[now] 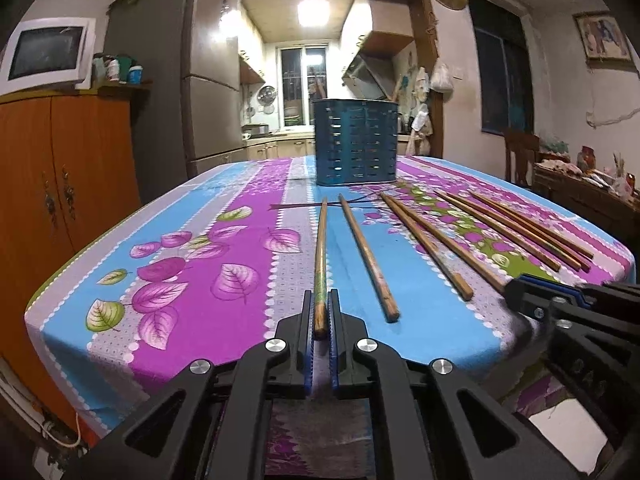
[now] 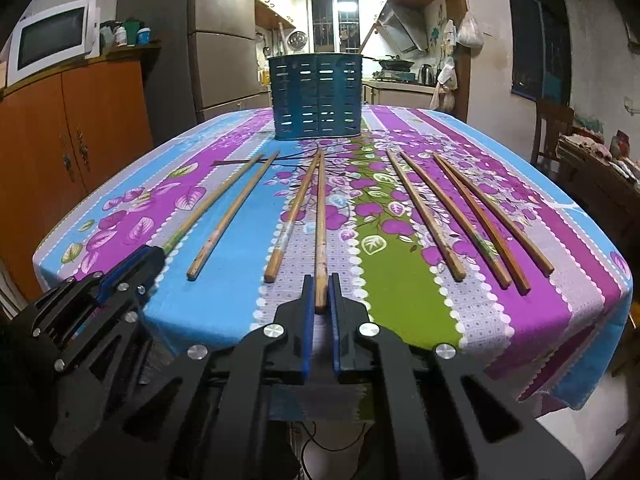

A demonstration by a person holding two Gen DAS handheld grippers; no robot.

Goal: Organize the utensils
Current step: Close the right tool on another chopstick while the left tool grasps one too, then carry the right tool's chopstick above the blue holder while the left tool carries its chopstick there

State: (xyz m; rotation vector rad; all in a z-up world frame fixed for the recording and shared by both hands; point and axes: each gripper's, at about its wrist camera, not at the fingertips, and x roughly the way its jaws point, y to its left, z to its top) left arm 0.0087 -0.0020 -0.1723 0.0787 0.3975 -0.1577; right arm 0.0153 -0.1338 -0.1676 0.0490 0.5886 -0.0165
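Note:
Several wooden chopsticks lie in pairs, lengthwise, on the flowered tablecloth [image 2: 400, 264]. Behind them stands a blue slotted utensil holder [image 1: 355, 140] [image 2: 318, 96], upright near the table's far end. My left gripper [image 1: 319, 300] is shut on the near end of the leftmost chopstick [image 1: 321, 248], the one with a green-patterned handle. The right wrist view has this gripper [image 2: 154, 256] at the lower left. My right gripper [image 2: 321, 284] is shut on the near end of a chopstick [image 2: 320, 216] of the middle pair, and its tip [image 1: 516, 286] enters the left wrist view from the right. Both held chopsticks still rest on the cloth.
Both grippers are at the table's near edge [image 2: 360, 344], where the cloth hangs down. An orange cabinet [image 1: 60, 184] with a white microwave [image 1: 46, 54] stands to the left. To the right are a wooden chair [image 2: 552, 132] and a cluttered side table [image 2: 600, 160].

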